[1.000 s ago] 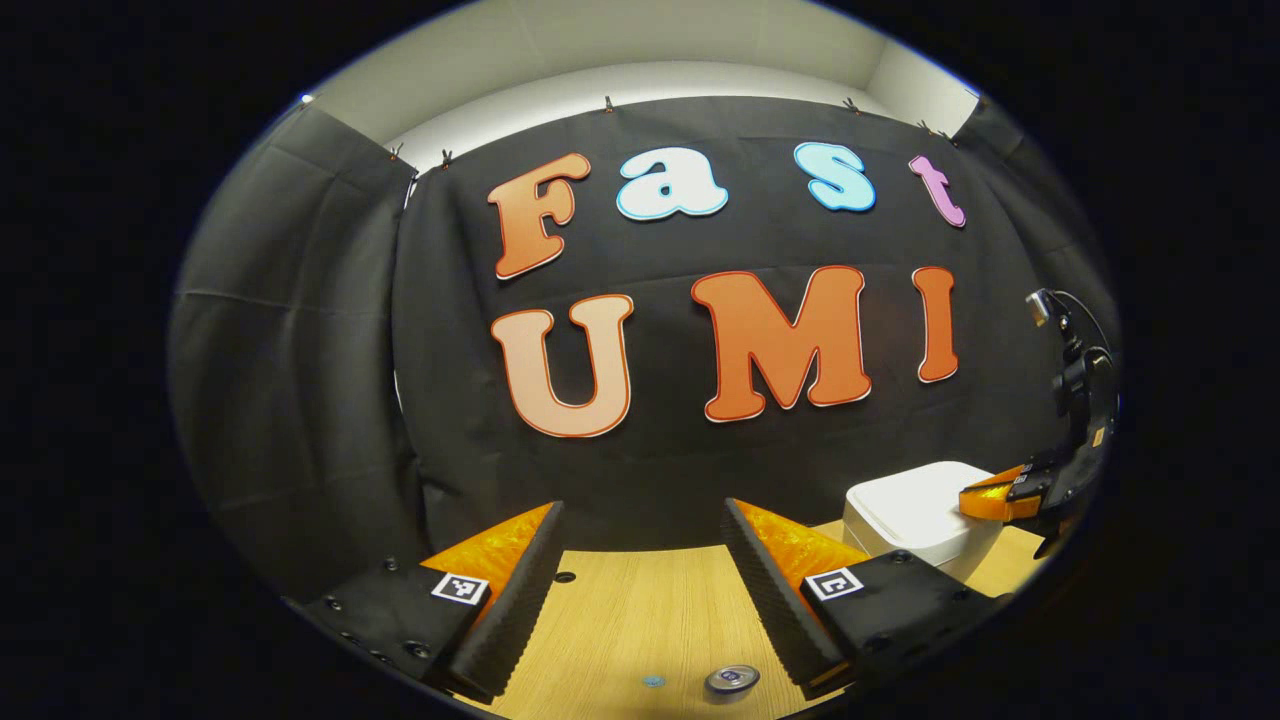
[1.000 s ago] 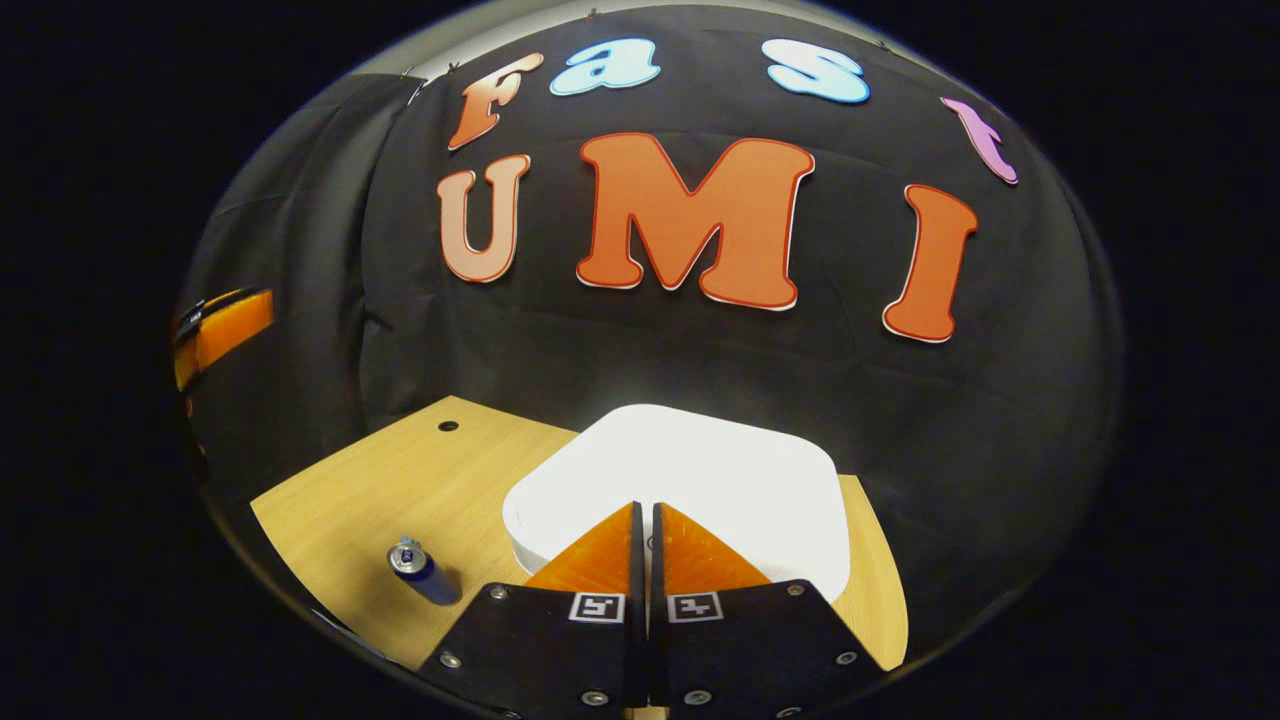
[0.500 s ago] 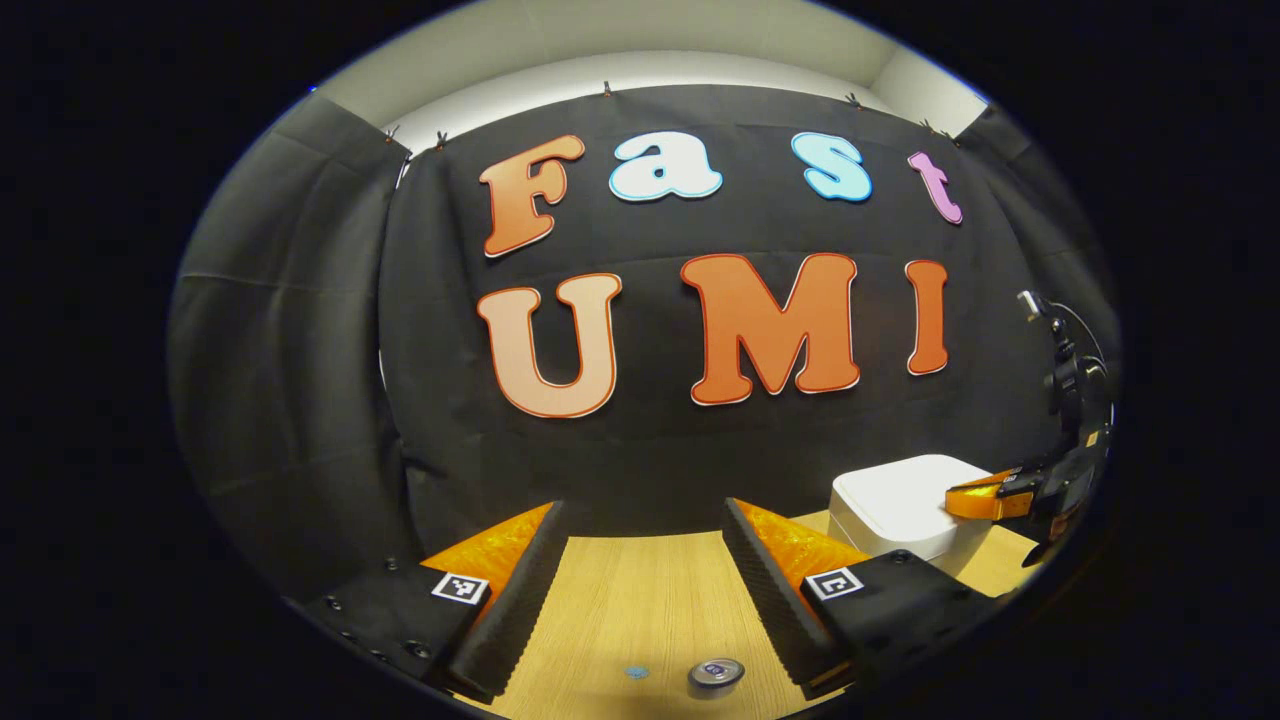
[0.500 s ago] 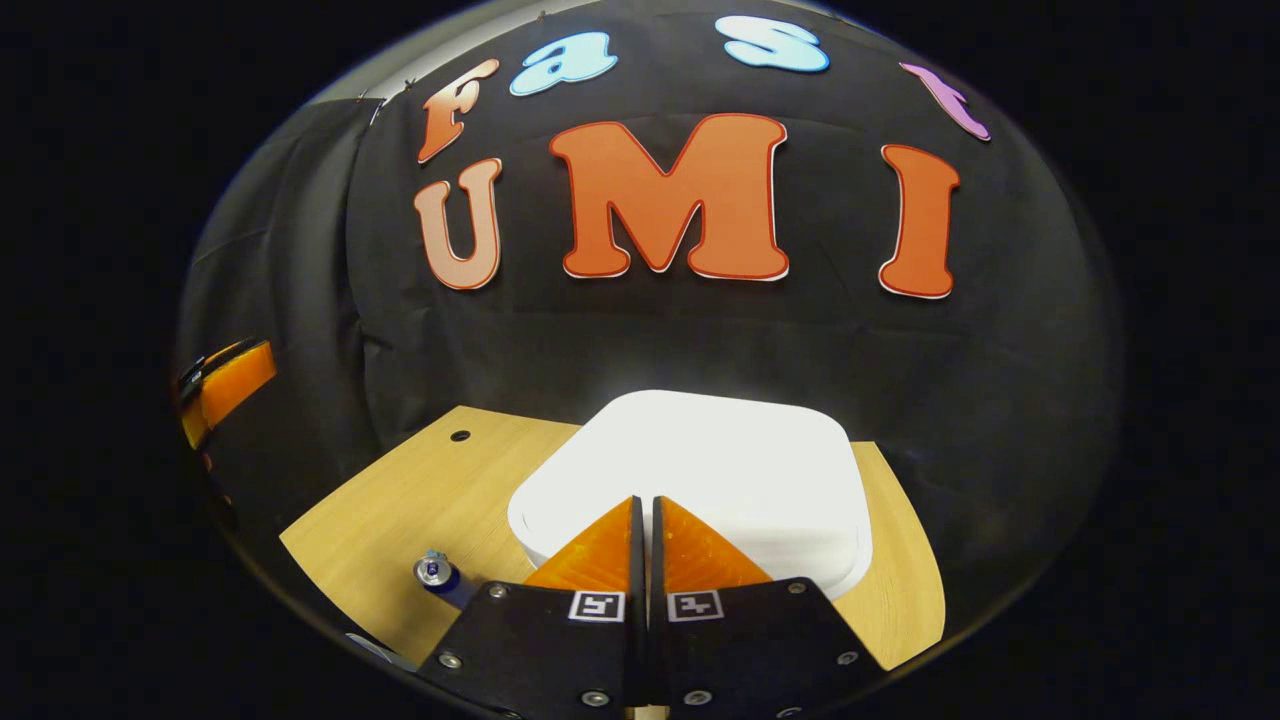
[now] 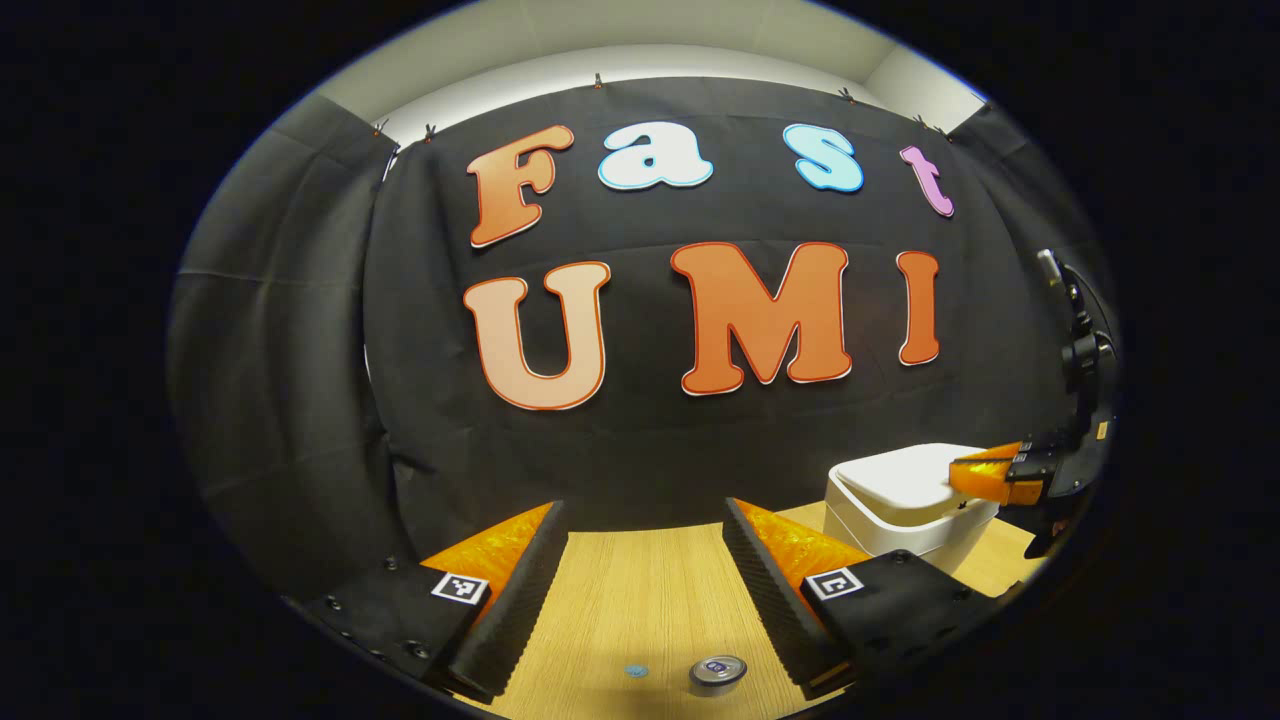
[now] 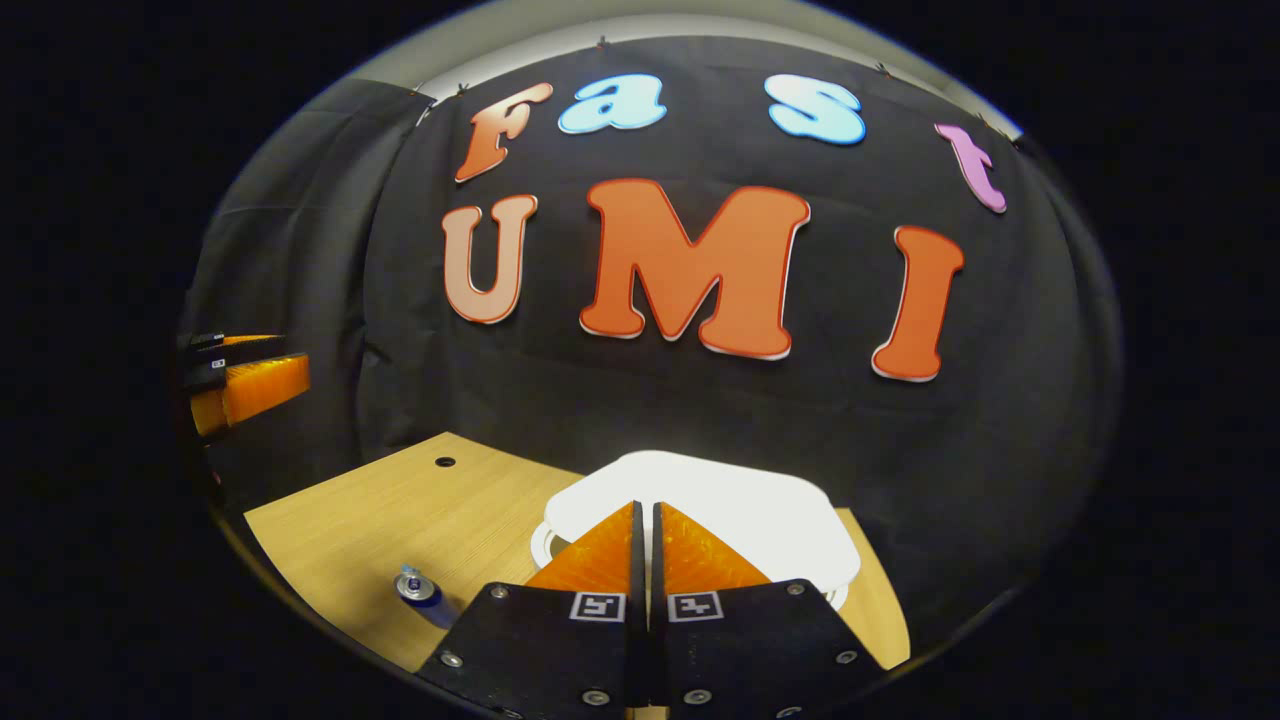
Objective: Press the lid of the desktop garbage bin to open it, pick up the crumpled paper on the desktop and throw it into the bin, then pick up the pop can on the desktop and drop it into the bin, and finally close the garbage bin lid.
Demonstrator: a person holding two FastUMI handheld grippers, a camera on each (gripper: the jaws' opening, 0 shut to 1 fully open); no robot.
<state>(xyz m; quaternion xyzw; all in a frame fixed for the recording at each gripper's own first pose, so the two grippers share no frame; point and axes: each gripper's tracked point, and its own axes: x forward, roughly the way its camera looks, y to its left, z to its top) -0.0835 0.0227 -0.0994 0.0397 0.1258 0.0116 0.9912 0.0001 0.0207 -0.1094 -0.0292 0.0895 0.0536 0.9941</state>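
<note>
The white desktop bin (image 5: 900, 520) stands on the wooden desk at the right, and its lid (image 6: 700, 500) sits tilted up, ajar above the rim. My right gripper (image 6: 645, 512) is shut with nothing between its fingers, its tips just over the lid's near edge; in the left gripper view the right gripper (image 5: 975, 470) hovers at the lid's right side. The pop can (image 5: 718, 672) stands upright low between the spread fingers of my open left gripper (image 5: 642, 505), close to the camera. In the right gripper view the pop can (image 6: 420, 588) is left of the bin.
The wooden desk (image 6: 400, 510) has a small round hole (image 6: 445, 462) near its back edge and a tiny blue spot (image 5: 636, 671) beside the can. Black cloth walls close the back and sides. My left gripper (image 6: 250, 385) is seen at the far left, above the desk.
The bin lid has popped up from flat to ajar. My right gripper has risen off it, still shut. The left gripper has shifted slightly, staying open.
</note>
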